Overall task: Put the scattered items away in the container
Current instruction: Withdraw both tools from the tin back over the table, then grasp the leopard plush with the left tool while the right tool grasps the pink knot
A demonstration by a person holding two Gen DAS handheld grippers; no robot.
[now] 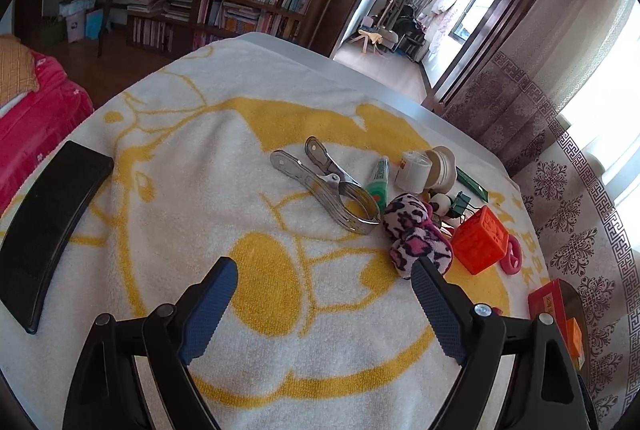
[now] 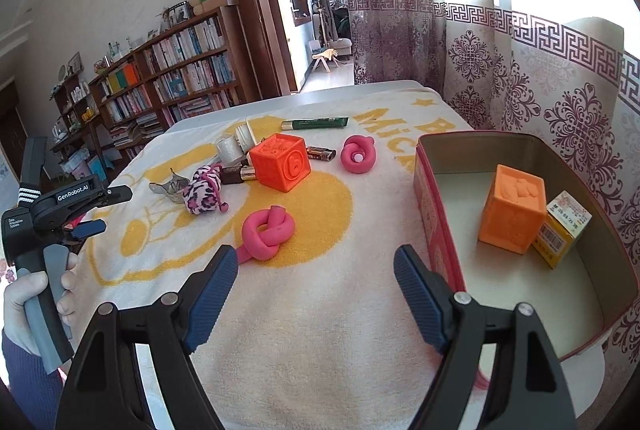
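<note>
Right wrist view, nearest first: right gripper (image 2: 316,270) hovers over bare towel (image 2: 312,330), jaws spread wide, nothing between the pads, nothing touched. Aimed roughly at the gap between the pink knotted toy (image 2: 267,232) and the red tin (image 2: 430,214); my guess is the knot is the next pick, being the closest loose item to both the jaws and the tin.

Red tin sits at the right edge of the towel, open side up. Already inside: an orange block (image 2: 513,208) and a small yellow carton (image 2: 564,234) touching it, both against the far right wall. Plenty of floor left.

Left hand (image 2: 28,306) at the left edge of this view, gripping the handle of the left gripper.

Farther out, a loose cluster: orange cube (image 2: 280,162), leopard plush (image 2: 204,190) beside a metal clip (image 2: 170,188), a second pink ring toy (image 2: 357,154), batteries (image 2: 320,152), white reel (image 2: 230,149), and farthest, a green tube (image 2: 316,124). All lie flat, as scattered.

Left wrist view: left gripper (image 1: 324,292) also spread wide and empty, its right pad just short of the leopard plush; contact cannot be confirmed. Metal clip lies beyond. A black flat case (image 1: 52,226) lies apart at the left.
</note>
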